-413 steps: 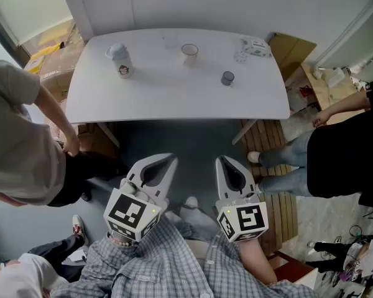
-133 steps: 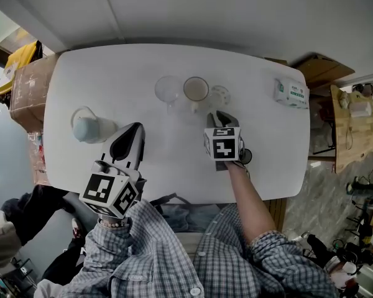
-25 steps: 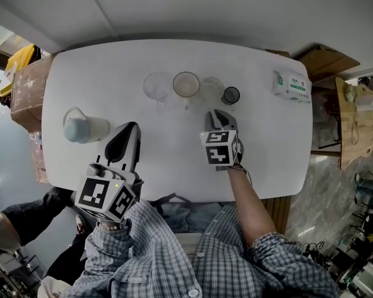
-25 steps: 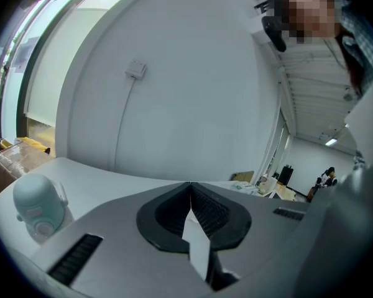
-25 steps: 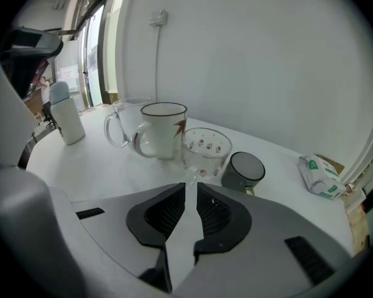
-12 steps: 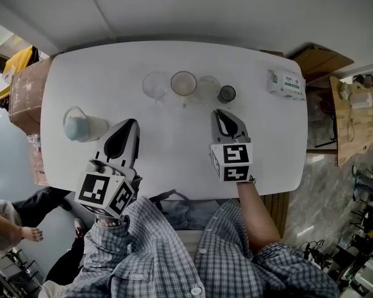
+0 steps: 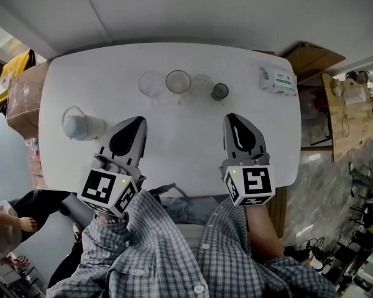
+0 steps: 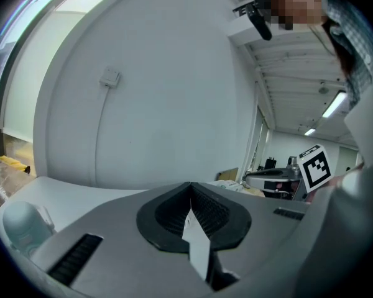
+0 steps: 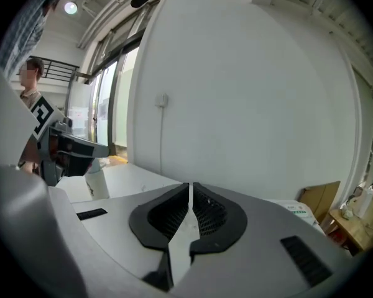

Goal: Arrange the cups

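Four cups stand in a row at the far side of the white table (image 7: 81, 61): a clear glass (image 7: 151, 84), a beige-lined cup (image 7: 178, 81), another clear glass (image 7: 202, 84) and a small dark cup (image 7: 220, 91). My left gripper (image 7: 137, 121) hovers shut and empty on the near left, short of the row. My right gripper (image 7: 232, 118) is shut and empty too, held above the table just short of the dark cup. In the left gripper view the jaws of the left gripper (image 8: 191, 185) meet; in the right gripper view those of the right gripper (image 9: 191, 185) meet as well.
A pale lidded jug (image 7: 81, 125) stands at the table's left, also seen as the jug (image 8: 25, 222). A tissue pack (image 7: 277, 80) lies at the far right corner. Cardboard boxes (image 7: 18, 85) sit left of the table, a wooden bench (image 7: 342, 110) to the right.
My right gripper has pulled back from the dark cup toward me and risen. The left gripper lifted slightly. The four cups stay in their row.
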